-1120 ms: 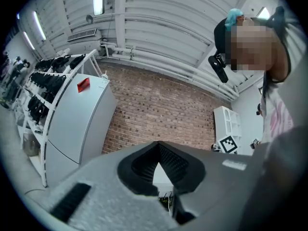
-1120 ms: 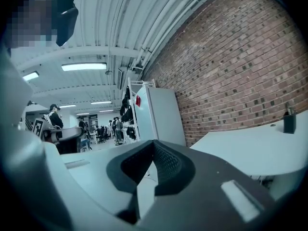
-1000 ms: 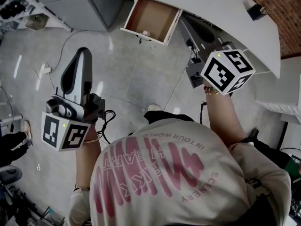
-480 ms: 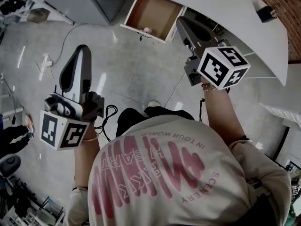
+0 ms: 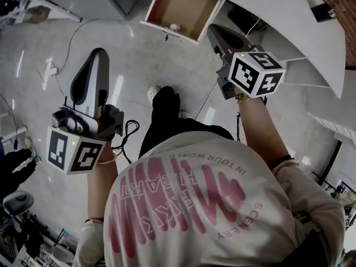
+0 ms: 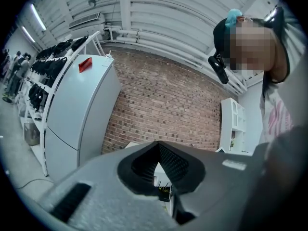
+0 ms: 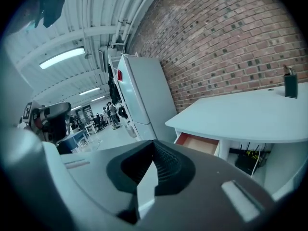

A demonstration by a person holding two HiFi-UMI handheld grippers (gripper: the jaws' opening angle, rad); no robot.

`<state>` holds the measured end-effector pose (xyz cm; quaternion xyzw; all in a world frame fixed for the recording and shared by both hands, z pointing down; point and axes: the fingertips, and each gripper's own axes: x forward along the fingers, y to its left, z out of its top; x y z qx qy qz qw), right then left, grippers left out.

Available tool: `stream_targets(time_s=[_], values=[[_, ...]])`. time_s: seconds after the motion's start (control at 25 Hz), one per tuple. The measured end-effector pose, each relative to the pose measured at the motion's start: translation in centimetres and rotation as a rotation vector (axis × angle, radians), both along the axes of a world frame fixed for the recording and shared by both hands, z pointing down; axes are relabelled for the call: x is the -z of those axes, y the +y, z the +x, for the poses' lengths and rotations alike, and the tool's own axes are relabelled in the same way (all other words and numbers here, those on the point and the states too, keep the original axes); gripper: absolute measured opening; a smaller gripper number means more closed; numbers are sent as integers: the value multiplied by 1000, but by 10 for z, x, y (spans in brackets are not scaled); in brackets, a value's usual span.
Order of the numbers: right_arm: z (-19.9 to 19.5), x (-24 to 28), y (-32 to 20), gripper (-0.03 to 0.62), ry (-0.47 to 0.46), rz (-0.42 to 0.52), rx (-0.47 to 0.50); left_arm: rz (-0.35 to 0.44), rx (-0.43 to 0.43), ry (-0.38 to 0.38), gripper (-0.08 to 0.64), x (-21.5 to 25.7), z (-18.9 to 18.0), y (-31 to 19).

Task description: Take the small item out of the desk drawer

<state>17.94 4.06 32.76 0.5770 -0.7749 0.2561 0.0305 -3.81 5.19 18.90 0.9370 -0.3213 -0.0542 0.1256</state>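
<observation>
Plainly, the small item (image 5: 174,26), pale and roundish, is seen lying inside the open drawer (image 5: 186,4), close to the front wall, at the 6 o'clock side of the brown bottom in the head view. Nothing is touching it. The drawer is pulled out from under the white desk (image 5: 278,15), whose top runs off toward 3 o'clock and carries a small dark container (image 5: 322,11) near its far end.

The right gripper (image 5: 213,31) is held just beside the drawer, at about 3 o'clock from the item and apart from it, below the desk's edge. Its jaws are seen pressed together, with nothing between them.

The left gripper (image 5: 99,57) is held well apart from the drawer, at about 7 o'clock from it, above the grey floor (image 5: 144,71). Its jaws are likewise closed on each other and empty. Beyond them, in the left gripper view, a tall white cabinet (image 6: 79,114) is seen at 9 o'clock and a brick wall (image 6: 163,100) at 12 o'clock.

A pale shirt with pink print (image 5: 183,204) fills the 6 o'clock part of the head view, and a thin cable (image 5: 72,38) is trailed across the floor at 10 o'clock.
</observation>
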Motion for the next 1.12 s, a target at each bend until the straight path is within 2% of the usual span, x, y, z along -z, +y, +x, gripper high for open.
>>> stream_targets(time_s=[0.32, 0.64, 0.88, 1.12], values=[[0, -59, -30, 12, -24, -166, -82, -37, -56, 20, 2, -16, -2, -63], [-6, -92, -79, 12, -86, -251, -190, -49, -98, 23, 2, -20, -21, -135], [-9, -118, -101, 29, -68, -314, -247, -64, -125, 29, 2, -26, -36, -169], [-10, -153, -110, 44, -94, -385, -318, -60, -124, 24, 2, -29, -53, -199]])
